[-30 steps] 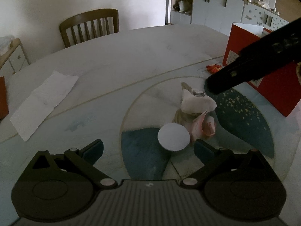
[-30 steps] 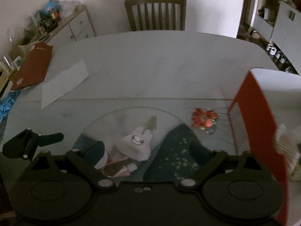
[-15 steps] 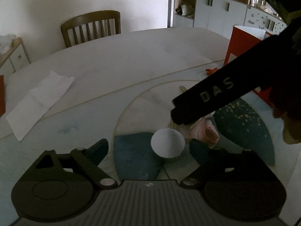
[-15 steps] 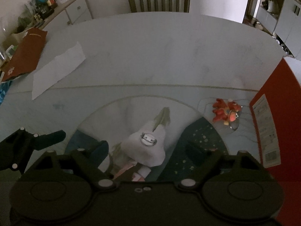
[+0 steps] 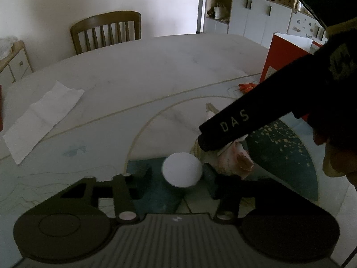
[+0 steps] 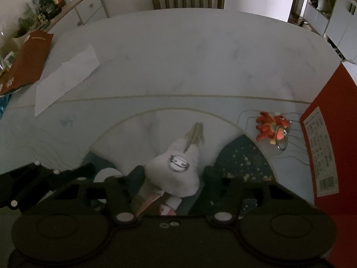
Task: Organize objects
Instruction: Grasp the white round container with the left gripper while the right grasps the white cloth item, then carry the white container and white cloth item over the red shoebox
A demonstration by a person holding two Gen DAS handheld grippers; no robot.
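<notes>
The right gripper [image 5: 223,134] hides most of the white plush toy [image 6: 176,169] in the left view; its own view shows the toy between parted fingers, seemingly untouched. The left gripper [image 5: 178,174] is open around a white disc [image 5: 181,172], contact unclear. Only the right view shows the red figurine [image 6: 271,127] whole, at two o'clock on the bench [image 6: 178,55], beside the cut-off red box [image 6: 328,151]

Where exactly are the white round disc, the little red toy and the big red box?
white round disc [image 5: 181,170], left wrist view, middle of its flat top.
little red toy [image 6: 268,127], right wrist view, on its body.
big red box [image 6: 330,178], right wrist view, on its red side wall.
</notes>
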